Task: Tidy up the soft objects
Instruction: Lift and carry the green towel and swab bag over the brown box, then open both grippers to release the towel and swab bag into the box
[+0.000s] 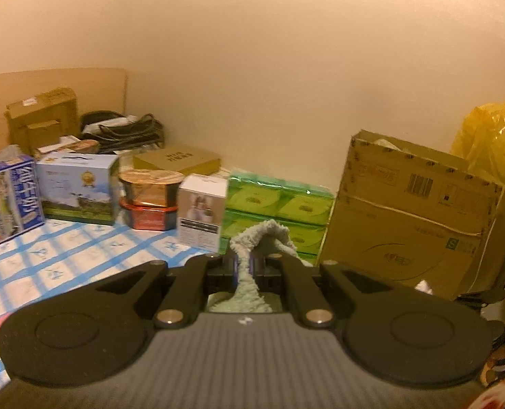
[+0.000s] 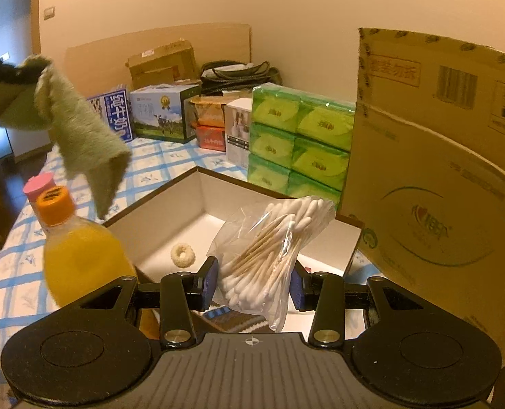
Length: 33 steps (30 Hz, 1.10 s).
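My left gripper (image 1: 243,264) is shut on a pale green fluffy cloth (image 1: 264,235), which bunches above the jaws and trails down behind them. In the right wrist view the same cloth (image 2: 78,129) hangs in the air at the upper left, from the left gripper (image 2: 20,71). My right gripper (image 2: 254,284) is shut on a clear bag of cotton swabs (image 2: 269,245), held above an open white box (image 2: 170,204). A cream scrunchie (image 2: 183,255) lies inside the box.
An orange juice bottle (image 2: 82,255) and a pink-capped bottle (image 2: 39,184) stand left of the box. Stacked green tissue packs (image 2: 300,139), a large cardboard carton (image 2: 440,170), milk cartons (image 1: 76,187) and small boxes line the wall on a blue-checked cloth (image 1: 64,255).
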Each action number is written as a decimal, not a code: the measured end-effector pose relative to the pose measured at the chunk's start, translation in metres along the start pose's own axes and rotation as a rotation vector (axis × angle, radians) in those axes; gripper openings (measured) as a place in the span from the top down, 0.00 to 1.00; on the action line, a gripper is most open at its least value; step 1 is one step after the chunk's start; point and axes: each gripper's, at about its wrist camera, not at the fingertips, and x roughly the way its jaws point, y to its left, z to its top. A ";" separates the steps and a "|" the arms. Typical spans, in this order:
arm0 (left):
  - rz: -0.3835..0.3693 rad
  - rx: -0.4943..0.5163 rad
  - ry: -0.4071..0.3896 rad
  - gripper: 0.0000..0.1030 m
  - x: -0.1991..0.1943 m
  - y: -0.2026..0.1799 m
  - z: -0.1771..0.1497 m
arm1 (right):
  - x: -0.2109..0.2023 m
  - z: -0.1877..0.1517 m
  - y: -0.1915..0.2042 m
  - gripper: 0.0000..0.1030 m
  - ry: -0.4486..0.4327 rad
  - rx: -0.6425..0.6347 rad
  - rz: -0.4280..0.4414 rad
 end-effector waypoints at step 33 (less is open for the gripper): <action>-0.018 0.136 0.356 0.72 0.231 -0.022 -0.072 | 0.124 0.006 -0.047 0.58 0.096 0.022 0.024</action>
